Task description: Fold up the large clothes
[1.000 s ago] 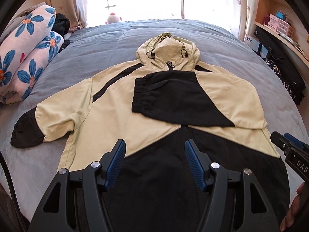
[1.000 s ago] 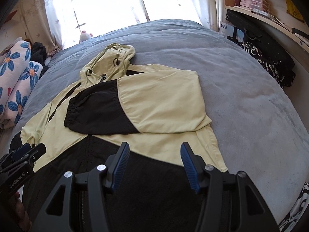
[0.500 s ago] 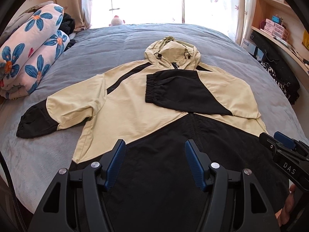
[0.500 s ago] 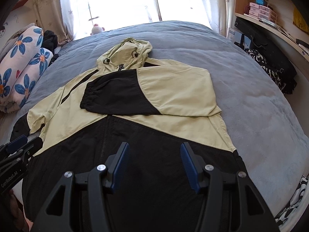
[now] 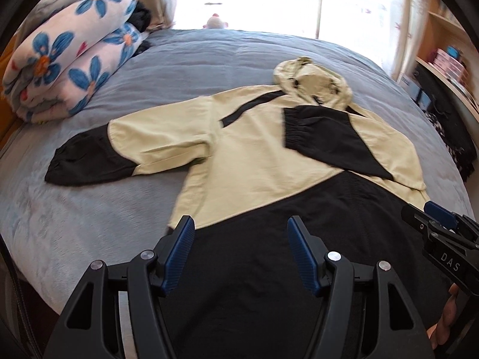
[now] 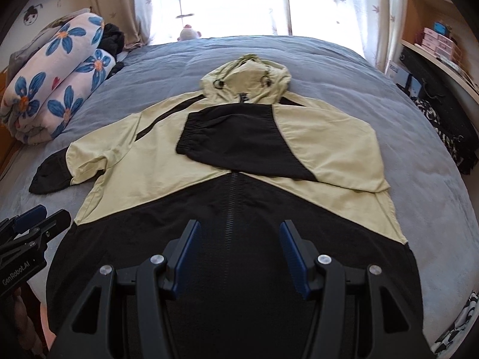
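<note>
Hovered above jacket [image 6: 239,155] on bed [image 6: 374,89] — left gripper [image 5: 239,239], right gripper [image 6: 238,240] both apart, empty — right sleeve [image 6: 239,140] folded across chest.

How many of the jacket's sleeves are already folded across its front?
1. The right-hand sleeve lies folded over the jacket chest, black cuff just below the hood. The other sleeve is spread out sideways on the bed, unfolded.

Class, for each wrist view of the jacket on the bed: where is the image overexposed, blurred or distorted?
Left wrist view: window blown out white, jacket slightly motion-smeared, bed bulging from fisheye. Right wrist view: window equally overexposed, jacket sharper, frame corners vignetted black.
</note>
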